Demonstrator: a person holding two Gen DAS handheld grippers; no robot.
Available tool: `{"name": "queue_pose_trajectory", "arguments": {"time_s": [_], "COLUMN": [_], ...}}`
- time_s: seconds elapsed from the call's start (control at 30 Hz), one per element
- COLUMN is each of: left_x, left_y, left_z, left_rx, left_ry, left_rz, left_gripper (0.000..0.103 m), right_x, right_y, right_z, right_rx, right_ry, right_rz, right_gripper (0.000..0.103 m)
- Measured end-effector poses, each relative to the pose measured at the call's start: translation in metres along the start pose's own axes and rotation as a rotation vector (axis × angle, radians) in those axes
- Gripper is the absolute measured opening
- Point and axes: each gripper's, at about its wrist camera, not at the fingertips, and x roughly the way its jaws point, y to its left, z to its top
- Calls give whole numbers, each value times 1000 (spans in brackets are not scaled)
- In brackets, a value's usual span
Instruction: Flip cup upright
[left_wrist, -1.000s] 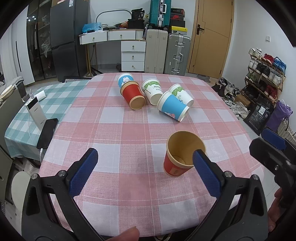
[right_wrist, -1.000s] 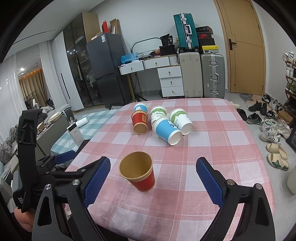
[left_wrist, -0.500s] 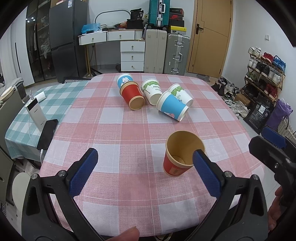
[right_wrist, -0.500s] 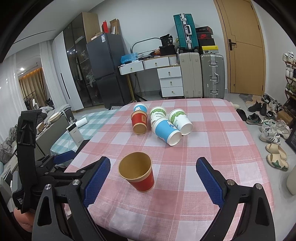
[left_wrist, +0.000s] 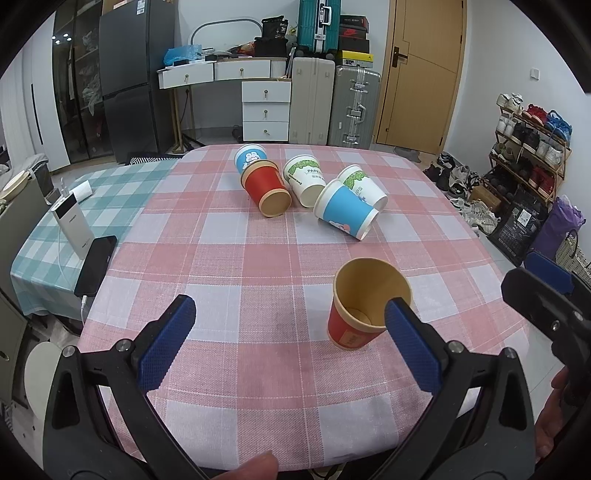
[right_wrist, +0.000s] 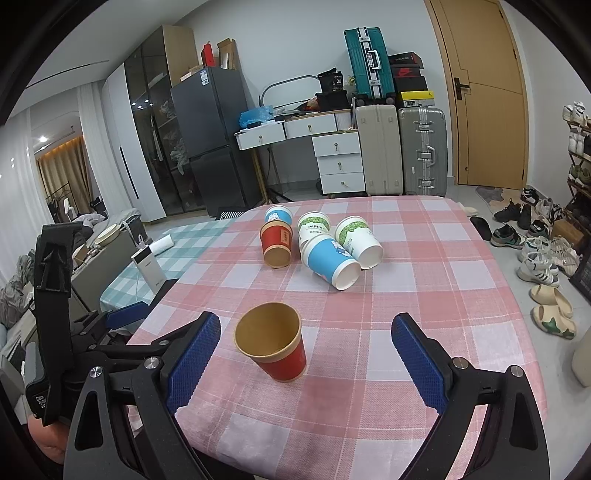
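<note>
Cup in hand's reach: red paper cup with a tan lining (right_wrist: 271, 341) stood upright on its base, mouth up, near the front edge of the pink-and-white checked tablecloth (right_wrist: 424, 295); nothing touched it.
Task standing: judging by that pose, this cup looked already righted, set apart from the rest probably to keep finished work separate.
Right gripper (right_wrist: 306, 354): black frame with blue pads, jaws spread wide and empty; the upright cup sat between them, closer to the left pad, without contact.
Left gripper (left_wrist: 288, 339): also spread wide and holding nothing; its right-hand pad overlapped the upright cup's rim in the left wrist view, though actual contact could not be confirmed.
Fallen cluster: further back, a second red paper cup (left_wrist: 267, 188) lay on its side with its mouth toward the cameras, a blue-and-white paper cup with a cartoon print (left_wrist: 345, 212) lay tipped beside it, and two white paper cups with green leaf print (left_wrist: 304, 179) (left_wrist: 364, 186) lay between and behind, all touching or nearly so.
Rear cup: small blue-and-white cup (left_wrist: 250, 157) stood behind the fallen red one; whether base up or mouth up could not be told.
Likely next target: the fallen red cup, being foremost on its side of the cluster.
Surroundings: white power bank (left_wrist: 70, 225) and black phone (left_wrist: 96, 264) on the adjoining green checked cloth, well apart from the cups.
</note>
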Motion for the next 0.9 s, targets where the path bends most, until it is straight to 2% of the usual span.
{"name": "queue_pose_trajectory", "arguments": {"time_s": [0.9], "left_x": [6], "left_y": [2], "left_z": [-4], "left_rx": [10], "left_ry": [17], "left_rz": [2], "left_gripper": [102], "right_x": [-1], "right_y": [-3], "right_z": [0], "right_rx": [4], "right_ry": [1], "right_rz": [-1], "right_gripper": [96]}}
